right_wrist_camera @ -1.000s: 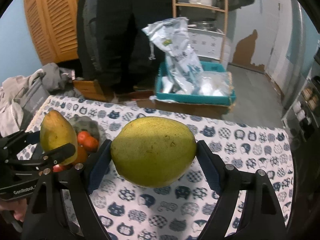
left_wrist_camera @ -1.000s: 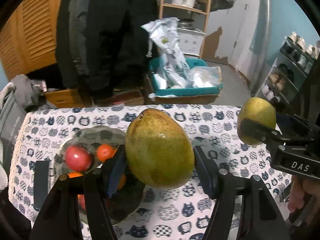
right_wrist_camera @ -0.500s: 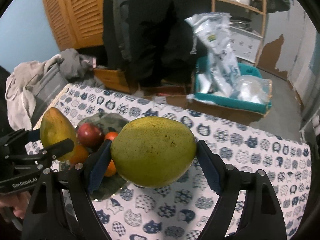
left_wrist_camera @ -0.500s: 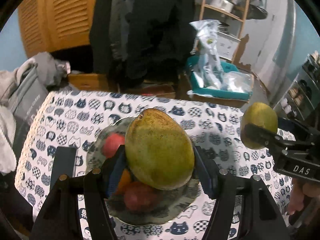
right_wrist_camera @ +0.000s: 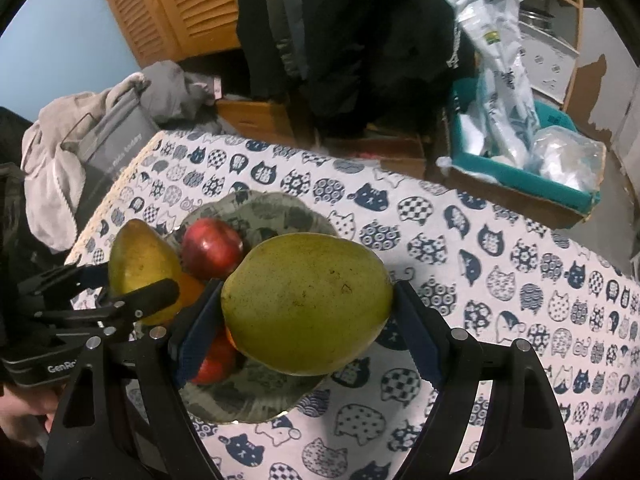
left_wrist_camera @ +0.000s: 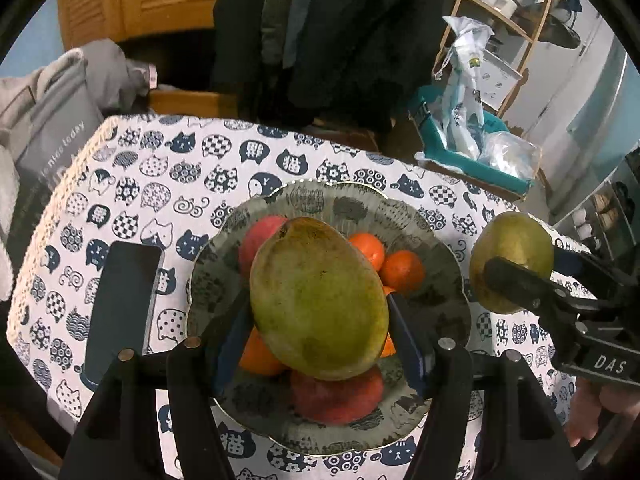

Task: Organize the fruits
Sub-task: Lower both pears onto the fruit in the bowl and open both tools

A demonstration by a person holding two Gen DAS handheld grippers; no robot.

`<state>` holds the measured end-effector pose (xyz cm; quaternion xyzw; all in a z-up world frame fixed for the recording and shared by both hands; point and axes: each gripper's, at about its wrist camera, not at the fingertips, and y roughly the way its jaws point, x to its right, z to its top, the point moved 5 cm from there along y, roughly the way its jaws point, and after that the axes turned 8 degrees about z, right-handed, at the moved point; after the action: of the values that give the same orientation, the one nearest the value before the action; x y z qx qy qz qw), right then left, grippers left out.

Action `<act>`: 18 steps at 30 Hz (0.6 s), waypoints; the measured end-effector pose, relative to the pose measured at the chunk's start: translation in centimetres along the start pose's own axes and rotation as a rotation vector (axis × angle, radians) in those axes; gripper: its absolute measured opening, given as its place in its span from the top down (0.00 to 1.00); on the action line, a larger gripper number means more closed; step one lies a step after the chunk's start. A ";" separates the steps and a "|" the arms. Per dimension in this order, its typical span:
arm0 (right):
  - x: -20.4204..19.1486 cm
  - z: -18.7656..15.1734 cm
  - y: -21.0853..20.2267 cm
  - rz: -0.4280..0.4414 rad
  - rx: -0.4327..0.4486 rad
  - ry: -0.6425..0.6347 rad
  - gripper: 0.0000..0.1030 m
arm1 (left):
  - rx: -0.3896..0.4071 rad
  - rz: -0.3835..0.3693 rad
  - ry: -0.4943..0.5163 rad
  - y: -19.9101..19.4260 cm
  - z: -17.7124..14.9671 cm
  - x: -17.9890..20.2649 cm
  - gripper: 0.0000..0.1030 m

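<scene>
Over the plate (left_wrist_camera: 448,292) in the left wrist view, the left gripper (left_wrist_camera: 320,320) has its blue pads clamped on both sides of a yellow-green mango (left_wrist_camera: 318,300), so the fruit sits right between the fingers, hanging above the plate's middle. Under it you can see red apples (left_wrist_camera: 336,396) and oranges (left_wrist_camera: 402,270) already in the plate. A dark phone (left_wrist_camera: 122,308) lies flat on the cat-print tablecloth (left_wrist_camera: 168,168), just left of the plate. Off to the right, the right gripper (left_wrist_camera: 516,276) carries its own fruit beside the plate's rim.

Right wrist view next: the right gripper (right_wrist_camera: 308,320) stands pretty wide, pads pressed on the ends of a bigger green mango (right_wrist_camera: 308,304) lying sideways between them, over the plate's (right_wrist_camera: 256,204) right edge. The left gripper (right_wrist_camera: 132,280) with its mango (right_wrist_camera: 140,264) shows at left, over the plate's other side.
</scene>
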<state>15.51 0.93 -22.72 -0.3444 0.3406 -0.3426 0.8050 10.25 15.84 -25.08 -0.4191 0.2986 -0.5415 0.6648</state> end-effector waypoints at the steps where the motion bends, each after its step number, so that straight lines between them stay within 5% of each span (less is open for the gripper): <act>1: -0.2 0.0 0.2 0.002 -0.005 -0.001 0.20 | -0.007 -0.006 -0.003 0.2 0.0 -0.1 0.34; 13: -0.4 -0.2 1.8 0.008 -0.042 -0.003 0.20 | -0.096 -0.040 -0.031 3.1 -0.4 -0.7 0.34; 18: -0.2 -0.6 2.6 0.021 -0.071 0.004 0.20 | -0.097 -0.042 -0.023 2.8 -0.6 -0.6 0.23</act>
<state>15.80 2.27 -25.03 -0.3684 0.3575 -0.3227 0.7952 10.94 16.50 -27.86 -0.4631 0.3082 -0.5353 0.6357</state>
